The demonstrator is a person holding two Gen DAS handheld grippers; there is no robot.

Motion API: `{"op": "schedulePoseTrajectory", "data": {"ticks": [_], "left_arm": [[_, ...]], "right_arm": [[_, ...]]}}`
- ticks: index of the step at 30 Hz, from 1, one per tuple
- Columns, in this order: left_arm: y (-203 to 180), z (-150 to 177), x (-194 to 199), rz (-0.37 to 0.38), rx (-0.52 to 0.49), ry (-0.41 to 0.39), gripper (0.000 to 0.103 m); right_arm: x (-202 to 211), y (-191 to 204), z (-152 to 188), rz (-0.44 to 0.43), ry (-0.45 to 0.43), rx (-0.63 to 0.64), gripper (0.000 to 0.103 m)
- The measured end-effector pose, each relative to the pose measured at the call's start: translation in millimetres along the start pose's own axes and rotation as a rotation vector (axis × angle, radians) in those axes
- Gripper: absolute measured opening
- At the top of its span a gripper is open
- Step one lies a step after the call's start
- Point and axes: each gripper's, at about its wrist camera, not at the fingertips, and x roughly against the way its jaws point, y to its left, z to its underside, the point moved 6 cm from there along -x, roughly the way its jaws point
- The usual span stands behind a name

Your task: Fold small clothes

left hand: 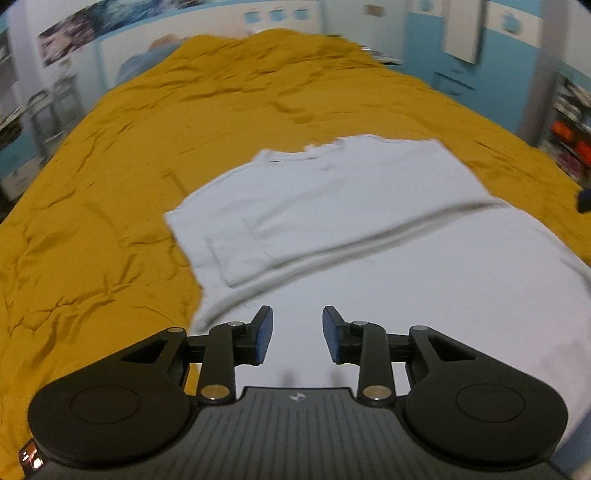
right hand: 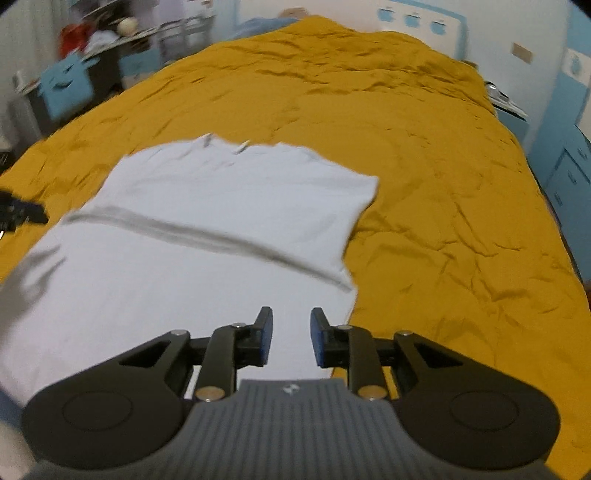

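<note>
We had the white T-shirt [left hand: 351,221] lying flat on the mustard bedspread [left hand: 110,184], its lower part folded up over the chest so a long crease ran across it, the collar pointing away from us toward the far end of the bed. From the right wrist view the same T-shirt [right hand: 207,221] sat left of centre on the bedspread [right hand: 443,184], one sleeve edge jutting out to the right.

Our left gripper [left hand: 297,334] hung above the near part of the cloth, blue-padded fingers apart with nothing between them. Our right gripper [right hand: 291,338] hovered over the shirt's near right edge, its fingers parted too, a narrower gap, and empty.

Nothing lay on the shirt. Out at the picture edges we caught a dark bit of the other tool in each view. Around the bed we saw blue walls, a cluttered shelf [right hand: 103,33] on one side and blue drawers [right hand: 569,173] on the other, all blurred.
</note>
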Motion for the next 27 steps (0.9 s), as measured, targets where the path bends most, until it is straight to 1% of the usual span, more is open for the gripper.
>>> {"op": "schedulePoseTrajectory", "data": {"ticks": [2, 4, 6, 8, 11, 13, 15, 17, 19, 21, 23, 25, 27], "left_arm": [[-13.4, 10.7, 10.5, 0.037, -0.05, -0.007, 0.045], [-26.5, 22.4, 19.9, 0.077, -0.09, -0.007, 0.055], [-35.2, 35.0, 25.5, 0.11, -0.12, 0.0, 0.059], [-44.8, 47.9, 31.4, 0.14, -0.157, 0.011, 0.06], [-59.6, 70.2, 37.2, 0.181, -0.235, 0.036, 0.066], [-68.9, 84.0, 39.9, 0.207, -0.294, 0.04, 0.074], [-78.6, 98.8, 41.7, 0.233, -0.364, 0.064, 0.076], [-88.3, 113.6, 43.3, 0.239, -0.434, 0.094, 0.078], [-94.9, 127.1, 44.8, 0.247, -0.491, 0.111, 0.084], [-102.1, 140.9, 44.6, 0.265, -0.543, 0.131, 0.086], [-108.4, 155.3, 42.2, 0.251, -0.594, 0.16, 0.087], [-113.2, 168.8, 34.9, 0.215, -0.657, 0.187, 0.09], [-117.5, 178.1, 28.2, 0.189, -0.699, 0.168, 0.094]], "right_arm": [[8.3, 14.1, 13.3, -0.01, 0.011, 0.038, 0.019], [15.7, 30.4, 29.0, -0.019, 0.023, 0.079, 0.023], [19.7, 45.3, 44.1, -0.03, 0.035, 0.121, 0.027], [20.9, 59.6, 60.1, -0.043, 0.049, 0.16, 0.029], [22.1, 81.1, 84.8, -0.069, 0.082, 0.235, 0.035], [20.4, 94.9, 99.3, -0.09, 0.104, 0.283, 0.043], [18.9, 107.3, 113.7, -0.109, 0.125, 0.33, 0.05], [16.6, 117.8, 126.7, -0.111, 0.143, 0.387, 0.057], [15.9, 126.2, 138.5, -0.097, 0.153, 0.465, 0.07], [18.4, 134.9, 151.0, -0.08, 0.152, 0.56, 0.079], [19.4, 139.7, 160.4, -0.072, 0.161, 0.636, 0.08], [17.9, 140.1, 168.5, -0.065, 0.177, 0.683, 0.081], [13.5, 139.7, 176.5, -0.05, 0.197, 0.721, 0.081]]}}
